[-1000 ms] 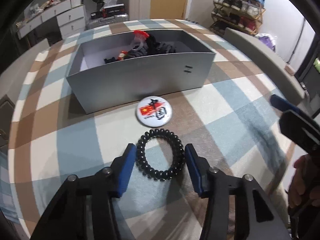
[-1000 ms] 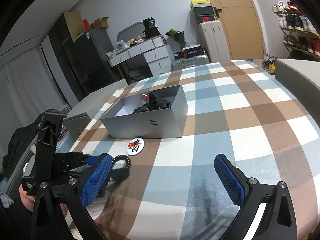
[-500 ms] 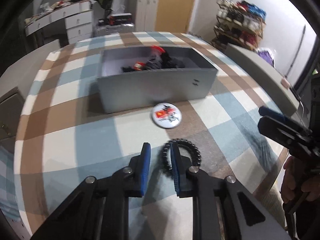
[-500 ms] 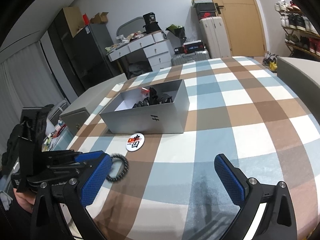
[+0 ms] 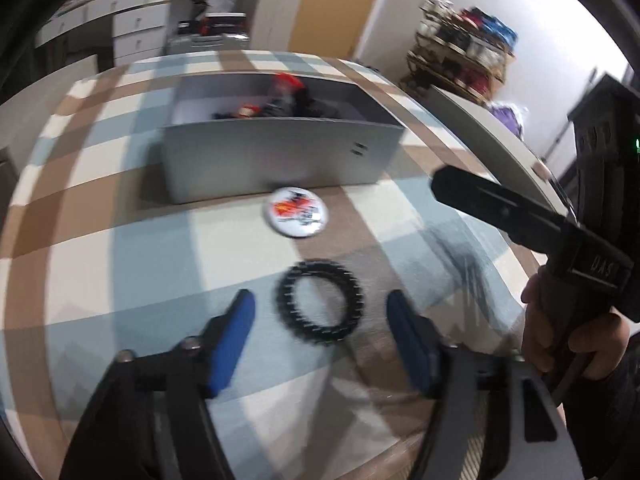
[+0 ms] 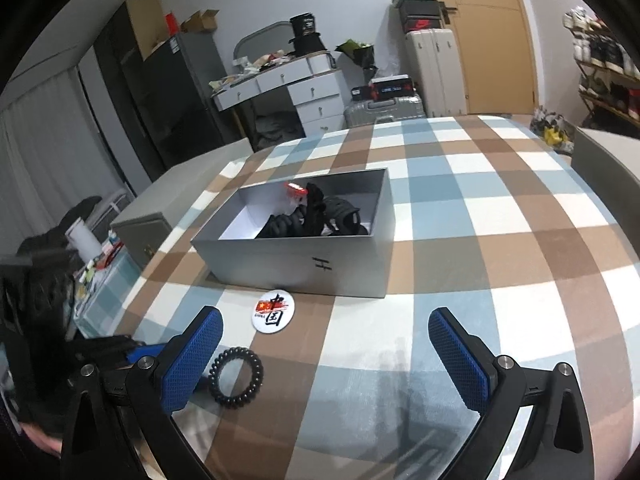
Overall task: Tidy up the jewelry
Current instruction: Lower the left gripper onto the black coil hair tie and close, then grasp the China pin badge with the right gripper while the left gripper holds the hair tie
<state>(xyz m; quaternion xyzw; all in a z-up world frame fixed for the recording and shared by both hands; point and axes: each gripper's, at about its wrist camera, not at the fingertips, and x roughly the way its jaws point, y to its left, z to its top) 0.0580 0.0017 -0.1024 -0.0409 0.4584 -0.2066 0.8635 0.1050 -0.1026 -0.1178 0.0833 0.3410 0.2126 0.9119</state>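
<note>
A black coil hair tie (image 5: 285, 304) lies flat on the plaid cloth between the blue pads of my left gripper (image 5: 320, 300). Its jaws are opening and neither pad touches the tie. Beyond it lies a round white badge (image 5: 296, 211) with red and black print, just in front of the grey open box (image 5: 280, 160), which holds dark hair accessories and a red one. The right wrist view shows my right gripper (image 6: 326, 320) wide open with nothing between its fingers. The hair tie (image 6: 236, 402) sits by its left finger, below the badge (image 6: 273, 312) and the box (image 6: 296, 268).
A hand (image 5: 560, 332) holds the right gripper's handle at the table's right edge. Grey padded seats flank the table (image 6: 520, 240). Behind it stand white drawers (image 6: 316, 96), suitcases (image 6: 436, 68) and a shoe rack (image 5: 460, 60).
The left jaws first narrowed almost shut at the tie's left side, then spread wide, and the tie now lies loose between them. The right gripper has edged in toward the badge and the tie.
</note>
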